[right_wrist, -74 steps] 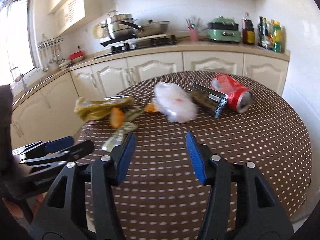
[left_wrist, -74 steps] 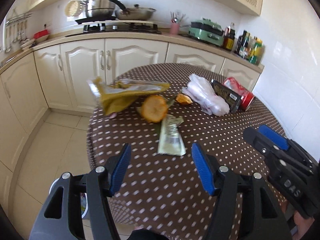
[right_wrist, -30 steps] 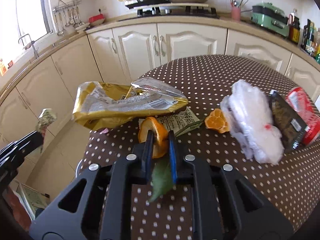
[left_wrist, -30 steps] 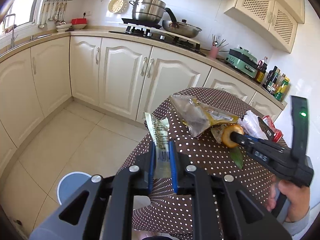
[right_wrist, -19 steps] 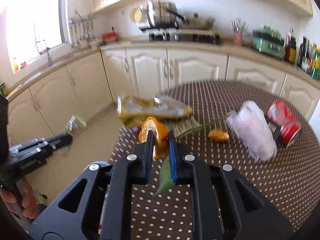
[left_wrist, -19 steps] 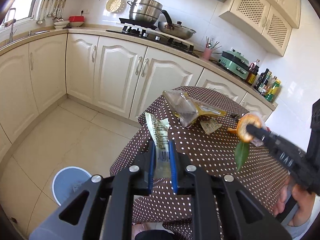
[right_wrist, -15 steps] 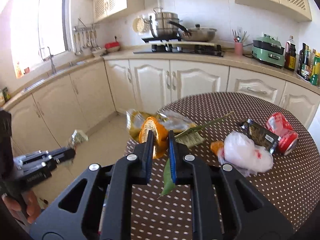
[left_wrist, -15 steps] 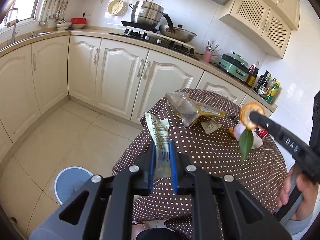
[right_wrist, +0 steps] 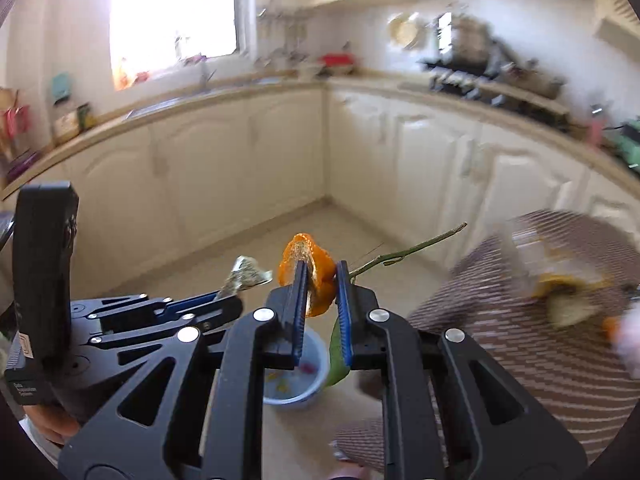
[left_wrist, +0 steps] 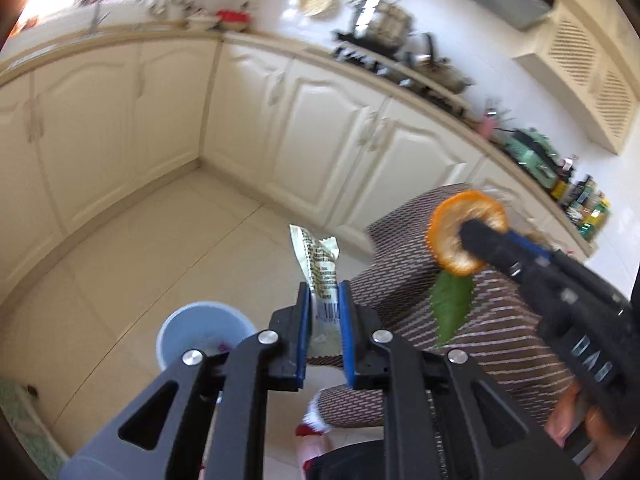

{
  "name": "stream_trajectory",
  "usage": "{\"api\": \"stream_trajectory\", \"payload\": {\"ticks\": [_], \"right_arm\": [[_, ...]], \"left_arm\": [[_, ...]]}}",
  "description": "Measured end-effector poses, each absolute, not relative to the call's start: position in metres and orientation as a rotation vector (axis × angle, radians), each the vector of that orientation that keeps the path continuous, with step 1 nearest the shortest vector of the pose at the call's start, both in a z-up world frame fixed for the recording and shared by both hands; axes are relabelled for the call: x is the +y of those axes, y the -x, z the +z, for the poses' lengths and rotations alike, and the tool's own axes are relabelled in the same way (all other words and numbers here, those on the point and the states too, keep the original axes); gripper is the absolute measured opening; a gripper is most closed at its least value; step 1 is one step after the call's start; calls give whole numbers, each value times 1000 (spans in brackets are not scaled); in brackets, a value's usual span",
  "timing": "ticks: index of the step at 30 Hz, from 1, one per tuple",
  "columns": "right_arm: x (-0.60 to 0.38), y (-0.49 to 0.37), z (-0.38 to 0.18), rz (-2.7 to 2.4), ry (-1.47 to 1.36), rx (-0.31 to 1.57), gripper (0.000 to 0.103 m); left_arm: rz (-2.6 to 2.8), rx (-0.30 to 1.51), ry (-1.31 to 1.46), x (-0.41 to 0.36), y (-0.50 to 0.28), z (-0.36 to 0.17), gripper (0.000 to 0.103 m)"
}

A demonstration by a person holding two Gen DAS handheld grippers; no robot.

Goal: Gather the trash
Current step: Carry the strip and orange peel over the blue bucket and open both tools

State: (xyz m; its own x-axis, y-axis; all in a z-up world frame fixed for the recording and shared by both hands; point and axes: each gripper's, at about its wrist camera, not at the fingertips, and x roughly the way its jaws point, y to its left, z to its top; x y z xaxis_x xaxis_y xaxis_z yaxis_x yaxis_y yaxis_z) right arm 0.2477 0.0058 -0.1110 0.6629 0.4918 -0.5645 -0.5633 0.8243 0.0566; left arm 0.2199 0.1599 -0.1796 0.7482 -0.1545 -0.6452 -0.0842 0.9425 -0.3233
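The crinkled pale-green snack wrapper (left_wrist: 318, 270) was pinched at its lower end by our left gripper (left_wrist: 324, 332) above the round blue bin (left_wrist: 200, 328); it seemed light and floppy. Our right gripper (right_wrist: 320, 312) clamped the soft orange peel (right_wrist: 308, 268).

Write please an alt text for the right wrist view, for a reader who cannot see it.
The right gripper is shut on an orange peel with a green leaf and stem, above a blue bin on the kitchen floor. Beside it, the left gripper holds a crumpled wrapper; blurred cream cabinets stand behind.
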Motion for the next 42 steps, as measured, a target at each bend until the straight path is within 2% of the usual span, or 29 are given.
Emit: {"api": "stream_trajectory", "payload": {"ticks": [6, 12, 15, 19, 20, 28, 42], "right_arm": [[76, -281, -185, 663, 134, 727, 15], [108, -314, -230, 665, 117, 797, 15], [113, -326, -246, 654, 112, 822, 15], [113, -338, -261, 639, 107, 858, 15], [116, -340, -264, 637, 109, 865, 15], [126, -341, -279, 643, 115, 895, 15], [153, -337, -275, 678, 126, 884, 15]], "left_arm": [[65, 824, 390, 214, -235, -229, 13], [106, 894, 412, 245, -269, -268, 15], [92, 912, 426, 252, -286, -283, 24], [124, 936, 446, 265, -298, -298, 43], [131, 937, 450, 268, -296, -300, 44], [178, 964, 455, 278, -291, -314, 44], [226, 945, 457, 295, -279, -306, 44]]}}
